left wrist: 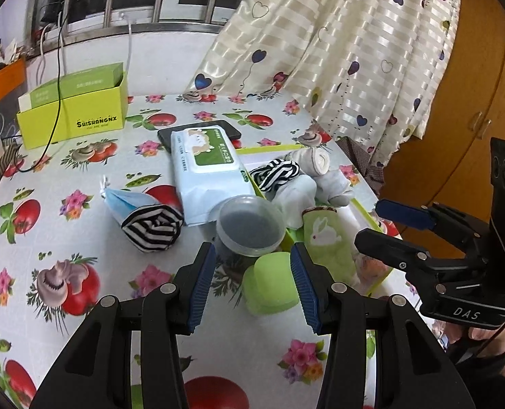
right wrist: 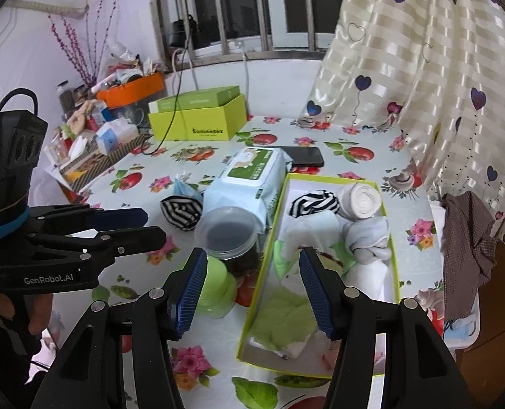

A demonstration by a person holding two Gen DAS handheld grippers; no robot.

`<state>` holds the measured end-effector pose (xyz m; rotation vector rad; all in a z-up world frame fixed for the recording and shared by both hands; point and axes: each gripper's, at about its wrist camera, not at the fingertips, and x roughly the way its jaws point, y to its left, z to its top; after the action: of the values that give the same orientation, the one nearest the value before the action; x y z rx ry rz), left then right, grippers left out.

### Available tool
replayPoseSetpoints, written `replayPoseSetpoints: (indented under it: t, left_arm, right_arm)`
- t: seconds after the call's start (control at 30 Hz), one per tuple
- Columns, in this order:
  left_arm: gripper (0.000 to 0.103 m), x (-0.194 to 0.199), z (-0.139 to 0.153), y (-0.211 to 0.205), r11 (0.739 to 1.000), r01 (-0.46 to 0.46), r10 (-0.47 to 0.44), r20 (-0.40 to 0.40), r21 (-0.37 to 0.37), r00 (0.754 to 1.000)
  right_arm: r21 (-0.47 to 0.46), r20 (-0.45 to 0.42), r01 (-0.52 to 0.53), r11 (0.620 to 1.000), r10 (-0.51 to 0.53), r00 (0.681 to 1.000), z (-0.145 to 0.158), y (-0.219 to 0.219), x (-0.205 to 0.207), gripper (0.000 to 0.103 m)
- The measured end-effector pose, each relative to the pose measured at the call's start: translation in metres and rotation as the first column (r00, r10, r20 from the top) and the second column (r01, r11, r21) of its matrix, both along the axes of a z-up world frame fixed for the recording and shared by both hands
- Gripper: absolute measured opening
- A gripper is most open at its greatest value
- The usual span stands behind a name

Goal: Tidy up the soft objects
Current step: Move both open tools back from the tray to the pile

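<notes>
A shallow box with a lime-green rim (right wrist: 392,238) holds rolled soft items: a striped roll (right wrist: 315,203), a white roll (right wrist: 361,200), a grey bundle (right wrist: 368,240) and a green towel (right wrist: 279,317). Outside it on the table lie another striped roll (left wrist: 152,227) and a blue face mask (left wrist: 129,201). My left gripper (left wrist: 254,284) is open and empty over a green cup (left wrist: 269,283). My right gripper (right wrist: 252,293) is open and empty above the box's near end. A green rabbit cloth (left wrist: 324,238) lies in the box.
A wet-wipes pack (left wrist: 206,170), a black phone (right wrist: 305,156) and a clear lidded jar (left wrist: 249,226) lie mid-table. A yellow-green carton (left wrist: 72,116) stands at the back. Clutter (right wrist: 92,143) lines the left side; a curtain (right wrist: 422,85) hangs right.
</notes>
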<state>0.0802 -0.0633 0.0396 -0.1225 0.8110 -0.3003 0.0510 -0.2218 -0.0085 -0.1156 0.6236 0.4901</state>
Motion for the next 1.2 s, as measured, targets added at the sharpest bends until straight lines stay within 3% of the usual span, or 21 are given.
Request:
replayPoseSetpoints:
  t: [0.7,1.2]
  left_arm:
    - [0.047,-0.012,-0.005,0.025,0.999,-0.034,0.034,-0.002,-0.025,0.999]
    - [0.047,0.003,-0.022,0.067,0.992,-0.12,0.119,-0.03,-0.029,0.992]
  right_arm:
    - [-0.037,-0.015,-0.065,0.997,0.065,0.998,-0.003,0.033,-0.005,0.057]
    - [-0.051,-0.02,-0.085,0.995,0.084,0.996,-0.005,0.046,-0.001,0.057]
